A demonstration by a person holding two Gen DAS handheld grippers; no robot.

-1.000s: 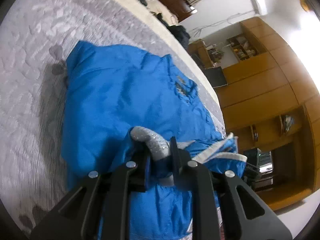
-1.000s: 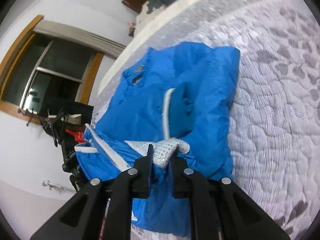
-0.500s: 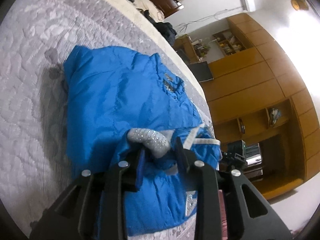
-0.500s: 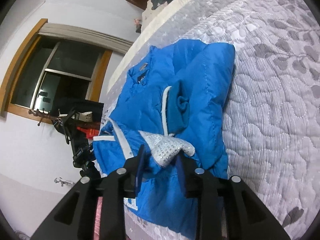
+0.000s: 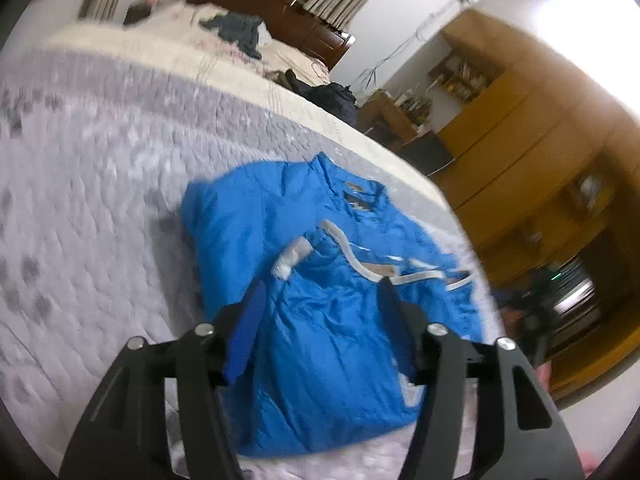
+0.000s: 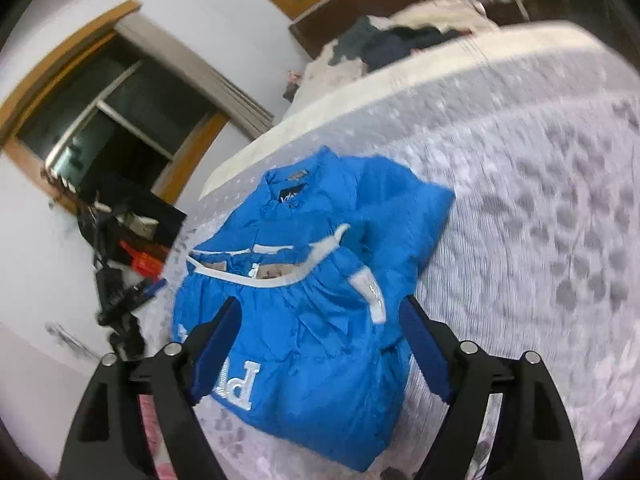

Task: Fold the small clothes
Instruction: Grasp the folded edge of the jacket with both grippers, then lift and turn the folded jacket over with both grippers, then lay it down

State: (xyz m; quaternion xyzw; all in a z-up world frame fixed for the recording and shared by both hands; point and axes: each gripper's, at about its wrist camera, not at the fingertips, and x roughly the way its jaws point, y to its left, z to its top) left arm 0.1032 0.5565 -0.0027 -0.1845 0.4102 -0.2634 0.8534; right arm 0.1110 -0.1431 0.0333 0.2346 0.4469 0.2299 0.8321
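Under right jaws only: jacket (image 6: 320, 340) lettering (image 6: 240, 386).

A bright blue puffy quilted jacket (image 5: 320, 320) (image 6: 312, 312) with white trim lies folded on the bed, hem doubled up over its body, collar farthest away.

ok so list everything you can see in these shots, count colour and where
jacket: one, blue with white trim, folded on the bedspread, nearer its edge
bedspread: one, grey quilted, covers the near bed
clothes pile: one, dark, on the cream bed behind
headboard: one, dark brown, by the curtains
cabinets: one run, orange-brown wood, beyond the bed's edge
window: one, wood frame, dark glass
stand with gear: one, black with red, under the window
left claw: one, black, blue pads, open above the jacket
right claw: one, black, blue pads, open above the jacket
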